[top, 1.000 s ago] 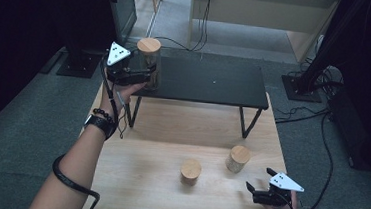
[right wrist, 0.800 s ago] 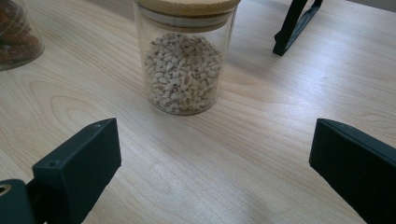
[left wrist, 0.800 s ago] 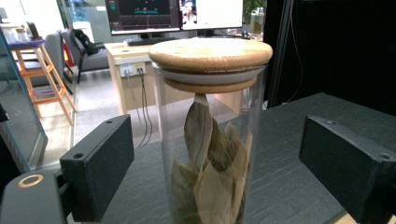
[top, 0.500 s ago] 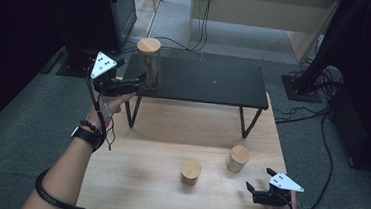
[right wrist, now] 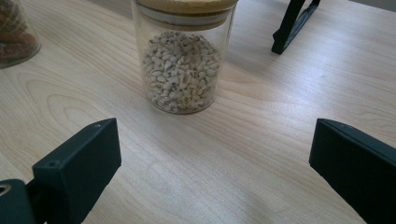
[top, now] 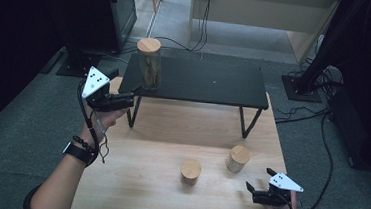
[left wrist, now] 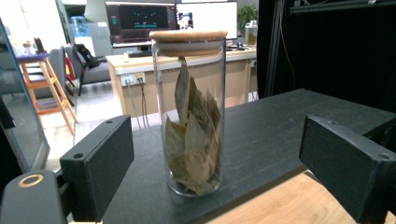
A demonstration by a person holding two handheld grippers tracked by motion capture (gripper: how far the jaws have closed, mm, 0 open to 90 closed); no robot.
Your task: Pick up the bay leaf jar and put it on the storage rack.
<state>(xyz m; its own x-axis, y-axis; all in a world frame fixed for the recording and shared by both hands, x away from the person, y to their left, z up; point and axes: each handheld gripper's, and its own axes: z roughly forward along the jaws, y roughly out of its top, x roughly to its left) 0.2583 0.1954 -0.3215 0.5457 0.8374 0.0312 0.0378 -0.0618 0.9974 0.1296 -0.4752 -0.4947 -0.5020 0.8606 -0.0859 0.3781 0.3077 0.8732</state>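
1. Wooden counter point(top: 161, 132) carries everything; a black shelf point(top: 210, 81) on thin legs stands on its far half, ahead of both grippers.
2. Tall jar point(top: 148, 63) with a wooden lid, full of dried leaves, stands upright on the shelf's left end, straight ahead of the left gripper point(top: 135, 91). In the left gripper view the tall jar point(left wrist: 189, 112) sits centred between the two black jaws, farther out and clear of both.
3. Left gripper: released, jaws spread, nothing held, just off the shelf's near-left corner.
4. Two short jars on the bare counter, well apart from the left gripper. Bean jar point(top: 238, 159) is ahead and to the left of the right gripper point(top: 252, 189), near it; brown jar point(top: 190, 171) is farther to its left.
5. Right gripper: released, jaws wide, empty, low over the counter's near-right corner. In the right gripper view the bean jar point(right wrist: 183, 56) stands ahead, untouched.
6. Progress, my read: one jar of three is placed up on the shelf, so roughly a third done.
7. Left: both short jars still on the counter, not yet gripped; bean jar looks like the next pick for the right gripper.
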